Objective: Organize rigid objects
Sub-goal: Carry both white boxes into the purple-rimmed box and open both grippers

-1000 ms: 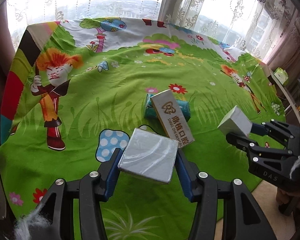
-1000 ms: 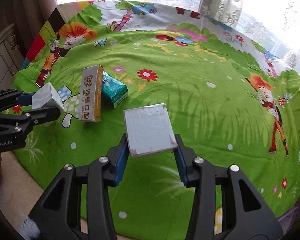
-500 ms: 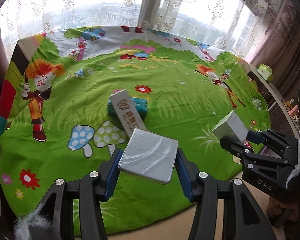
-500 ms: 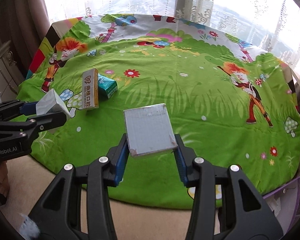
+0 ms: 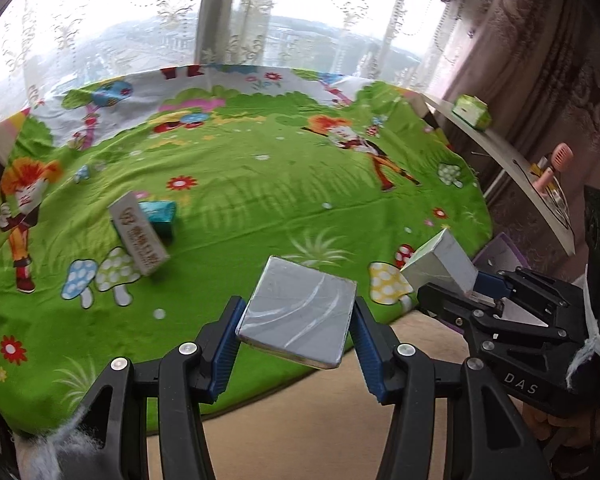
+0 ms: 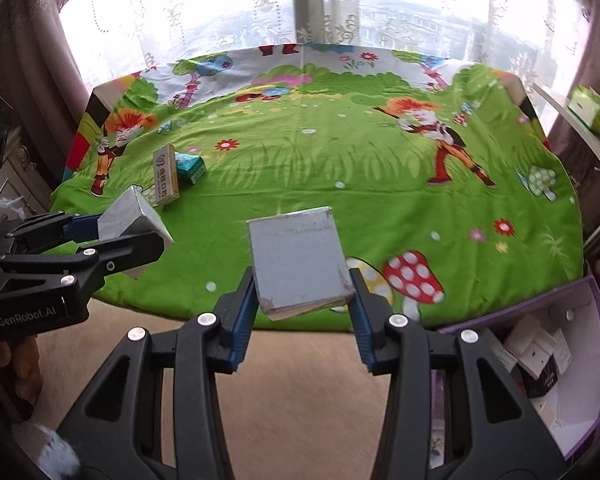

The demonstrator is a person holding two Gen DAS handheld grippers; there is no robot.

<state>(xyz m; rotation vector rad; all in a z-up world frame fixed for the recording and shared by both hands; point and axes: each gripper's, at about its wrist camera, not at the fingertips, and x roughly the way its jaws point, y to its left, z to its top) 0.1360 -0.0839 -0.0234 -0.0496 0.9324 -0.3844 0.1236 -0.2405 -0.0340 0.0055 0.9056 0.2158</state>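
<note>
While the bed (image 6: 340,168) with its green cartoon cover fills most of both views, the work has moved off its near edge, over the tan floor (image 6: 308,400). At the lower right of the right wrist view stands an open purple-rimmed bin (image 6: 580,412), already holding several small white and dark boxes, which looks like the place for collecting things.

Two packets are left on the cover toward the left: a long white carton (image 5: 138,234) leaning on a teal box (image 5: 160,218), touching it.

Each pair of tongs is clenched on a load. The left tongs (image 5: 296,332) grip a flat silver box (image 5: 298,316) by its side edges, held in the air above the bed's edge. The right tongs (image 6: 302,292) pinch a grey box (image 6: 298,264) the same way, tilted slightly, between the bed and the bin.

My reading is that this is the carry step, with both boxes lifted and neither yet put away. Next, the right tongs would need to swing right and down over the bin, release inside its wall, and the left would follow.
</note>
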